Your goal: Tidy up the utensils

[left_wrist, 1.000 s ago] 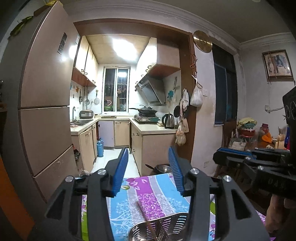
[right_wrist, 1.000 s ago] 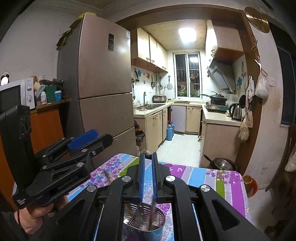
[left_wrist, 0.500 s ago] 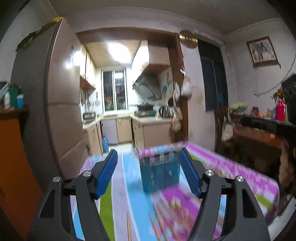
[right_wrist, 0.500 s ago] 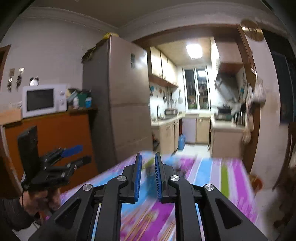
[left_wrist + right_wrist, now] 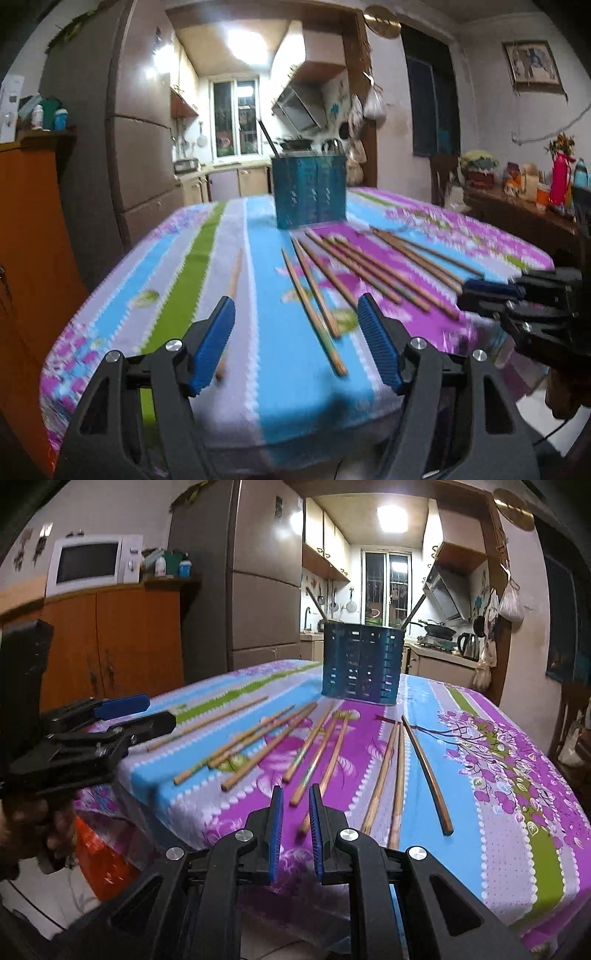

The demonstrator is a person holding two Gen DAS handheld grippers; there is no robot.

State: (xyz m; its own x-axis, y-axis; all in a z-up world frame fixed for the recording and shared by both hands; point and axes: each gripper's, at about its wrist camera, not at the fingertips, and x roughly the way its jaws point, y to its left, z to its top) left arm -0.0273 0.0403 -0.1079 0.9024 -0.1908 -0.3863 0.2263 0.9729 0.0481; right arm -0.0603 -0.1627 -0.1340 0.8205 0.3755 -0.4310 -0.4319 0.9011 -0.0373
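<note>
Several wooden chopsticks (image 5: 317, 291) lie scattered on the flowered tablecloth (image 5: 295, 384); they also show in the right wrist view (image 5: 314, 753). A blue slotted utensil holder (image 5: 309, 190) stands upright at the far end with a few sticks in it, also seen in the right wrist view (image 5: 360, 662). My left gripper (image 5: 297, 334) is open and empty above the near table edge. My right gripper (image 5: 295, 814) is nearly shut with a narrow gap and holds nothing, just short of the nearest chopstick ends.
A fridge (image 5: 258, 572) and an orange cabinet (image 5: 110, 642) with a microwave (image 5: 90, 565) stand to the left. A sideboard with bottles (image 5: 535, 192) is on the right. The kitchen lies behind the table. The table's near edge (image 5: 258, 849) drops off below both grippers.
Both grippers have pulled back and down from above the holder to the near table edge. The chopsticks on the cloth have come into view. The right jaws have opened slightly.
</note>
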